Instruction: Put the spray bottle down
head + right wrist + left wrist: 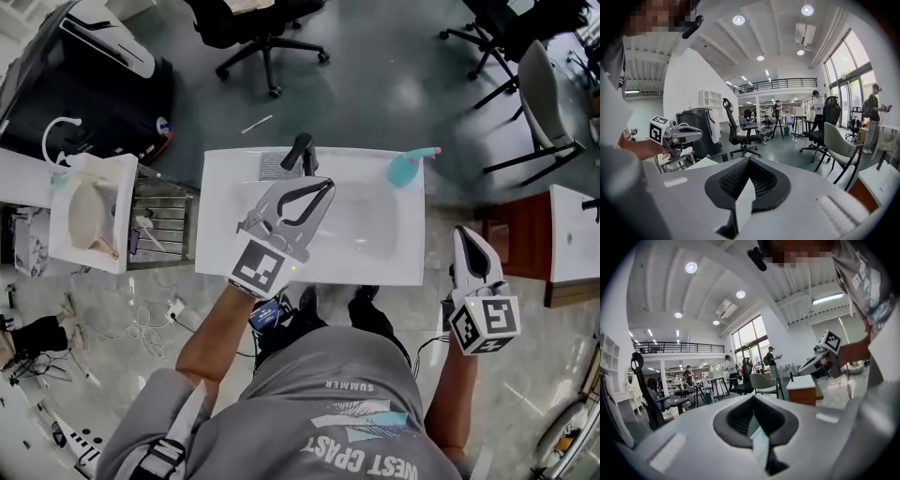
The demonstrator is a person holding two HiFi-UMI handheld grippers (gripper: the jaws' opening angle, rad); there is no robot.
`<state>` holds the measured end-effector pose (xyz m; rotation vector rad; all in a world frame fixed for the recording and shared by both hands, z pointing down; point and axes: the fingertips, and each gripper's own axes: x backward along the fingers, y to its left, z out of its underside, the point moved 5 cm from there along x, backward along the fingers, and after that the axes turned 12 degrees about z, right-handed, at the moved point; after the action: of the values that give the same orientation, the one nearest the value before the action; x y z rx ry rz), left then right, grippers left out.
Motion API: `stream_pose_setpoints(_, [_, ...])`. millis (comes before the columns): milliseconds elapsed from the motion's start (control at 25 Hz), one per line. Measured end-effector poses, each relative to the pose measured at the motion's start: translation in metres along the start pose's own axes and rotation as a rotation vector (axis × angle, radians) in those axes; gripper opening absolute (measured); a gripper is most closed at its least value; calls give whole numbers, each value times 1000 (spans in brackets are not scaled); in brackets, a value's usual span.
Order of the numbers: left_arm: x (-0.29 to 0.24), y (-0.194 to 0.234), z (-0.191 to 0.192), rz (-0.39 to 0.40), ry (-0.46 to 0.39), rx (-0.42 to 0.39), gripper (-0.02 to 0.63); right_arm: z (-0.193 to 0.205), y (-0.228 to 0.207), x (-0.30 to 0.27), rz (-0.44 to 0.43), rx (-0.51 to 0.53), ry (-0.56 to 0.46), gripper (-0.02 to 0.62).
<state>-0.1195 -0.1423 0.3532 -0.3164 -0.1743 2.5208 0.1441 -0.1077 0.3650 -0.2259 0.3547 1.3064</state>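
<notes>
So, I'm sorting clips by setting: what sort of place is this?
Probably an open-plan office or lab used as a test space: office chairs and a railed mezzanine surround a free-standing sink.

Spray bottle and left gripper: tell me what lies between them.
Only bare white sink, seen in the head view, separates the left gripper from the spray bottle.

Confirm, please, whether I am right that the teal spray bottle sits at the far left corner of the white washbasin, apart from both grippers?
Not quite: the teal spray bottle sits at the far right corner of the white washbasin, to the right of the black faucet, as the head view shows. It is indeed apart from the left gripper and the right gripper.
</notes>
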Motion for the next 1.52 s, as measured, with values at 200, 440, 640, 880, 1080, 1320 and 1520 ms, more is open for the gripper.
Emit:
stream_pose_setpoints(200, [18, 3, -4, -15, -8, 9, 2, 0, 8, 4, -3, 5, 1, 2])
stream_pose_setpoints(440, [32, 7, -4, -8, -4, 11, 2, -10, 21, 5, -2, 18, -1, 2])
stream_pose_setpoints(640, [34, 5, -4, 15, -13, 20, 2, -16, 31, 5, -13, 42, 9, 2])
stream_pose_setpoints(880, [36, 3, -1, 27, -20, 30, 2, -19, 47, 2, -38, 122, 13, 0])
stream_pose_setpoints(1080, [38, 3, 7, 46, 9, 1, 2, -20, 55, -2, -52, 125, 18, 0])
stream_pose_setpoints(1320, [39, 1, 2, 41, -13, 29, 2, -20, 55, -3, -61, 123, 15, 0])
stream_pose_setpoints(1520, [39, -5, 3, 40, -21, 40, 2, -18, 52, 2, -63, 125, 16, 0])
